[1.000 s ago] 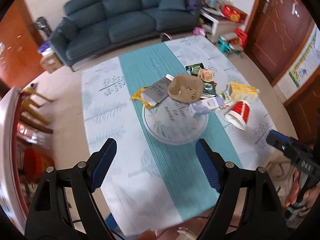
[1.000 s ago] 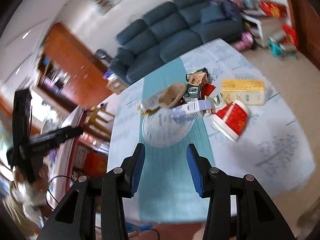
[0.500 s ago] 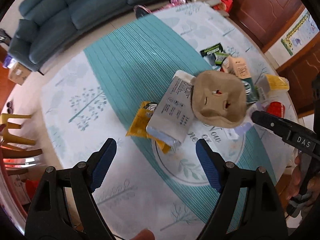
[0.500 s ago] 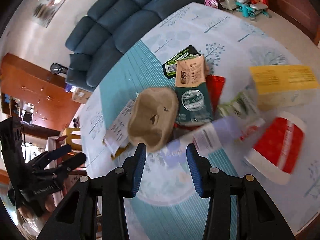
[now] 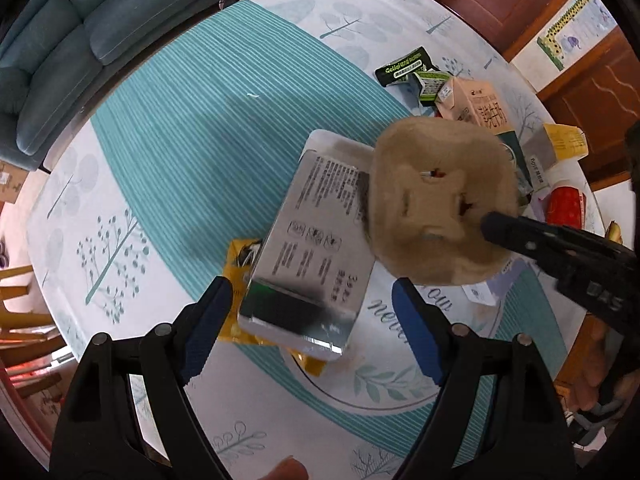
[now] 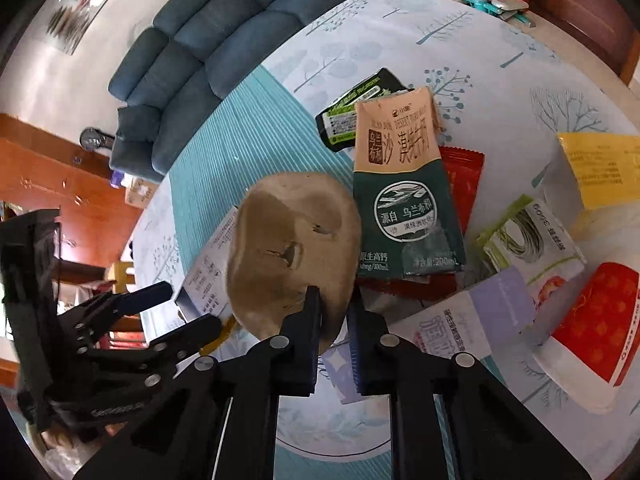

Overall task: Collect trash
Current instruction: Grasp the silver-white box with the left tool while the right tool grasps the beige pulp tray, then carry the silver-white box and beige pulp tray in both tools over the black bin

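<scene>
In the left wrist view, the left gripper (image 5: 310,328) hangs with its fingers spread wide on either side of a silver box (image 5: 310,264) lying on the tablecloth (image 5: 168,128); they touch nothing. The box covers most of a yellow wrapper (image 5: 240,256), and its far end slips under a brown pulp cup tray (image 5: 436,204). The right gripper (image 5: 496,224) enters from the right, its tips blurred against the tray. In the right wrist view, the right gripper (image 6: 334,312) pinches the tray's (image 6: 288,248) near edge. A green milk carton (image 6: 404,204) lies just beside it; the red paper cup (image 6: 592,320) is cut off at the frame edge.
</scene>
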A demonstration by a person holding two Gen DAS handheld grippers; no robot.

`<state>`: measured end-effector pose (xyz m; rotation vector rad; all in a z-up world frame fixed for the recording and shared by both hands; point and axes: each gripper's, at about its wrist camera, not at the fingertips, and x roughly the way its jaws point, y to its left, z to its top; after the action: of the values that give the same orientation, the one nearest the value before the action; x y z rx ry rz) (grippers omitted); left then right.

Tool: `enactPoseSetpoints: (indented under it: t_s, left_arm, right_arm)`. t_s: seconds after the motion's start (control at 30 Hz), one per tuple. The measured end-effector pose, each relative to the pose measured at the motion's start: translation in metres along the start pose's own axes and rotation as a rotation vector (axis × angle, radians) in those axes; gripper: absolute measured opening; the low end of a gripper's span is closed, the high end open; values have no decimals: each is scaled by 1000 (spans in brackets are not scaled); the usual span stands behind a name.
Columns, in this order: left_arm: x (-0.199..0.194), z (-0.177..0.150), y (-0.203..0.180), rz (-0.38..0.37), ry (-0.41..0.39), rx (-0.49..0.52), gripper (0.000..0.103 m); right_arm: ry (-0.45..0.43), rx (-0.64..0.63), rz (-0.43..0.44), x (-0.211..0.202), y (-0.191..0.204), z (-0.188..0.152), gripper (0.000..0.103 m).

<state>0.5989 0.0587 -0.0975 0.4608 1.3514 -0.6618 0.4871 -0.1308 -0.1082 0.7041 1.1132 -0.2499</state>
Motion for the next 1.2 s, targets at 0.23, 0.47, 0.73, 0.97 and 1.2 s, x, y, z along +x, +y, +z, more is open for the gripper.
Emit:
enactPoseSetpoints:
  t_s: [0.23, 0.47, 0.73, 0.97, 1.2]
  left_arm:
    - [20, 17, -1, -6, 29, 6, 79]
    - [45, 30, -3, 28, 83, -62, 71]
    - [12, 13, -6, 60, -26, -114, 69]
    - [-51, -31, -20, 11, -109, -159, 69]
    - [-122, -89, -58, -44, -168, -156, 69]
  right_arm:
    - [-95, -9, 9, -47, -7, -14, 10]
    - [-80, 26, 63, -64, -24, -32, 10]
    - [-59, -9, 111, -78, -26, -56, 10]
    - [-72, -67, 115, -112, -26, -75, 10]
    - [-83, -174, 83, -161, -38, -109, 10]
